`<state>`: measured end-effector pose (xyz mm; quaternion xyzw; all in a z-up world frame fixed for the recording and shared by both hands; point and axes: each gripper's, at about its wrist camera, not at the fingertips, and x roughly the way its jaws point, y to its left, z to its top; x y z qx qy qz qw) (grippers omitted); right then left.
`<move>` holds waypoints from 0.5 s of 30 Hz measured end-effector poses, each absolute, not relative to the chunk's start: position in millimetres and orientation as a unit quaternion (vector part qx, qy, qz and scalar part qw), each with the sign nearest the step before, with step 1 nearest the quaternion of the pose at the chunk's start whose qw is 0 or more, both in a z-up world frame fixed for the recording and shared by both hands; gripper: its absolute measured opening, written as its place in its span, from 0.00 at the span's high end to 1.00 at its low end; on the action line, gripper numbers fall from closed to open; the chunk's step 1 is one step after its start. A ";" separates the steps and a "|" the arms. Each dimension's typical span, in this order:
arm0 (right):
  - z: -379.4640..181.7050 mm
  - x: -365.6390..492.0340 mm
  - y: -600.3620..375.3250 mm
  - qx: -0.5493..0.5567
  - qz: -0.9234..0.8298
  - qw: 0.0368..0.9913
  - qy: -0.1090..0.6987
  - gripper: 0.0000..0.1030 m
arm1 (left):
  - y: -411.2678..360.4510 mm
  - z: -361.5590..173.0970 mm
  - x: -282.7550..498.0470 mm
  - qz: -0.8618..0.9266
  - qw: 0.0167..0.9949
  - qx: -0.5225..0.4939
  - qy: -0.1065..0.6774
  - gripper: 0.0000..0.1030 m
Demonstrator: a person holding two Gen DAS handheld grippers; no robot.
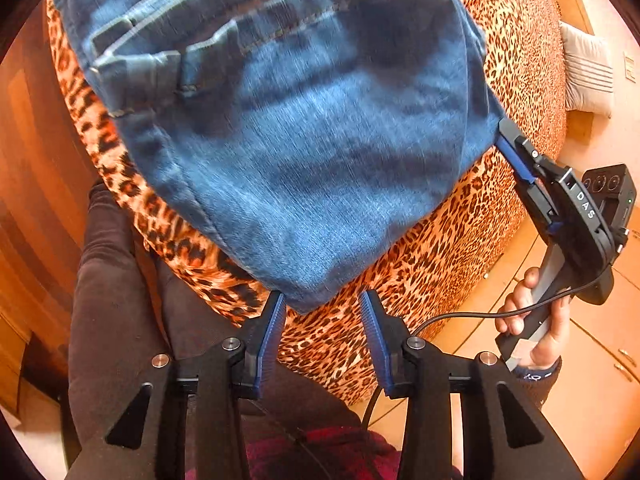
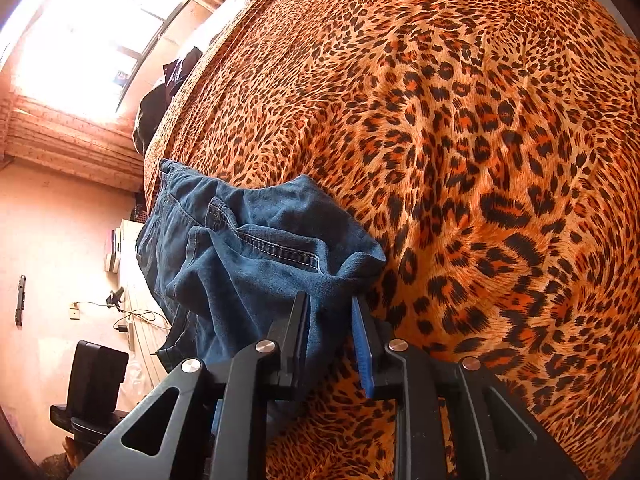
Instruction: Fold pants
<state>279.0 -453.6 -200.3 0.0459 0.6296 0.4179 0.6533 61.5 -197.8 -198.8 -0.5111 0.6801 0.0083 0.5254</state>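
Note:
Blue jeans (image 1: 304,128) lie on a leopard-print bed (image 1: 420,264), with the waistband and belt loops toward the far left. My left gripper (image 1: 323,300) is open, and a corner of the denim hangs just between its fingertips. My right gripper (image 1: 505,136) shows at the jeans' right edge, its jaws at the cloth. In the right wrist view the jeans (image 2: 256,256) are bunched on the bed (image 2: 480,160), and my right gripper (image 2: 330,304) has a narrow gap with denim between its fingers.
The person's dark-trousered legs (image 1: 116,280) stand at the bed's near edge. A wooden floor (image 1: 580,360) lies to the right, with a grey cushion (image 1: 588,68) beyond. In the right wrist view there are a bright window (image 2: 92,40), a wall with cables (image 2: 132,316) and a dark chair (image 2: 94,384).

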 end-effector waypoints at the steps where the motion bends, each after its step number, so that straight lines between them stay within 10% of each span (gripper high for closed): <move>1: -200.1 278.6 -453.2 0.046 0.419 0.653 0.629 0.77 | -202.2 -201.2 65.3 0.008 0.526 -0.506 0.684 0.63; 5: -204.4 276.3 -445.7 0.013 0.423 0.664 0.617 0.83 | -213.3 -202.3 83.4 0.037 0.547 -0.460 0.698 0.95; 15: -173.6 304.3 -456.3 0.080 0.439 0.666 0.598 0.89 | -218.2 -217.0 74.3 0.103 0.498 -0.469 0.722 1.00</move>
